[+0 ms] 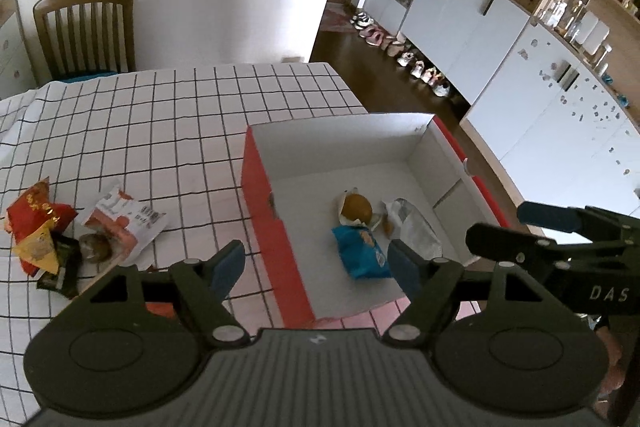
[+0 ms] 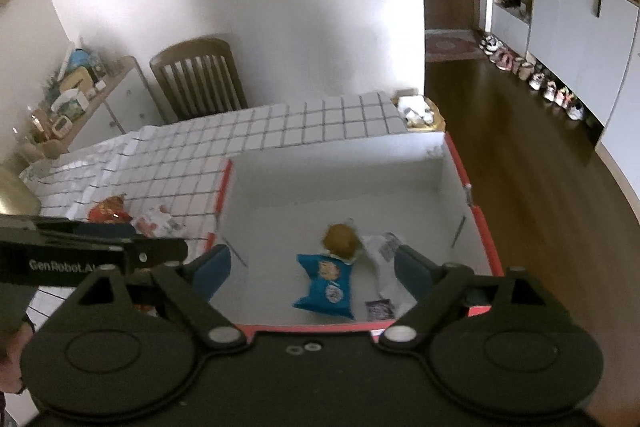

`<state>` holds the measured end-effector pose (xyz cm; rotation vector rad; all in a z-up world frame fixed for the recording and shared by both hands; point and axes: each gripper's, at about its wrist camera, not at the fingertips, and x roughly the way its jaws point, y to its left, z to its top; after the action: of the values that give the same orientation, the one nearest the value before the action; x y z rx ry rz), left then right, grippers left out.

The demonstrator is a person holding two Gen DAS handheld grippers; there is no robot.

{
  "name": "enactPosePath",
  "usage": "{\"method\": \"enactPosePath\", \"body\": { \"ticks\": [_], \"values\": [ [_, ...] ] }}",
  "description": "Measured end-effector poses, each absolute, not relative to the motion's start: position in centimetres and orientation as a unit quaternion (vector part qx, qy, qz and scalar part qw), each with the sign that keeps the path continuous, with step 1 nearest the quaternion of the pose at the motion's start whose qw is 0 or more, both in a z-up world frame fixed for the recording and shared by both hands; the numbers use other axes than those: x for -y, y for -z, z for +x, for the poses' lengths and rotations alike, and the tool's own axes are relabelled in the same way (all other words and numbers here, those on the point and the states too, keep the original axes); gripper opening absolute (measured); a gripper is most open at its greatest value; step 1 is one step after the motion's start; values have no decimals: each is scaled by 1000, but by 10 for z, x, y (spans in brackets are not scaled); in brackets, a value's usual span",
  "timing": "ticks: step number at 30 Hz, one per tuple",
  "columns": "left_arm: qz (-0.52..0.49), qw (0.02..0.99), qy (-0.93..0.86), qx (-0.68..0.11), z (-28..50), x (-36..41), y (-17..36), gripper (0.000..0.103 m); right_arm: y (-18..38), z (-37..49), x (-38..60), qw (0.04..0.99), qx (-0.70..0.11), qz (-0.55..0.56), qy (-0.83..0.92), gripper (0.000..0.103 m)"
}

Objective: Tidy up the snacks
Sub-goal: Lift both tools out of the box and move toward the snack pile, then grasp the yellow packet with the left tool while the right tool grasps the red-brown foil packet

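A red box (image 1: 262, 187) with a white inside stands on the checked tablecloth; it also shows in the right wrist view (image 2: 484, 239). Inside lie a blue snack bag (image 1: 362, 253) (image 2: 326, 285), a round brown bun in a wrapper (image 1: 356, 207) (image 2: 340, 241), a white packet (image 1: 414, 227) (image 2: 382, 251) and a small dark purple packet (image 2: 379, 309). Left of the box lie a red-yellow bag (image 1: 36, 223), a pink-white packet (image 1: 124, 223), a dark packet (image 1: 62, 267) and a wrapped brown bun (image 1: 95, 247). My left gripper (image 1: 316, 267) is open and empty over the box's left wall. My right gripper (image 2: 312, 269) is open and empty above the box.
A wooden chair (image 1: 86, 27) stands behind the table by the white wall. The table's right edge (image 1: 352, 91) drops to a dark wood floor with a row of shoes (image 1: 404, 55) along white cabinets. A low sideboard with clutter (image 2: 76, 95) stands at the left.
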<state>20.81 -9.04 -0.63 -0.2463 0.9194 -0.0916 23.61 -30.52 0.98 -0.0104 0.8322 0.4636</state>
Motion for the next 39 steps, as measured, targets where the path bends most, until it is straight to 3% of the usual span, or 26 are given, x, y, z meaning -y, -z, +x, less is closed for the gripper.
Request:
{"method": "enactPosePath", "body": {
  "ticks": [1, 10, 25, 39],
  "values": [
    [-120, 888, 43, -442, 205, 86, 6, 87, -12, 233, 302, 890, -397, -6, -225, 89],
    [-131, 892, 27, -432, 181, 42, 1, 91, -20, 207, 266, 891, -387, -1, -236, 89],
    [-161, 880, -49, -444, 152, -80, 20, 92, 1, 175, 192, 877, -408, 1, -254, 89],
    [-174, 862, -95, -466, 148, -141, 70, 92, 45, 172, 131, 857, -455, -9, -243, 89]
  ]
}}
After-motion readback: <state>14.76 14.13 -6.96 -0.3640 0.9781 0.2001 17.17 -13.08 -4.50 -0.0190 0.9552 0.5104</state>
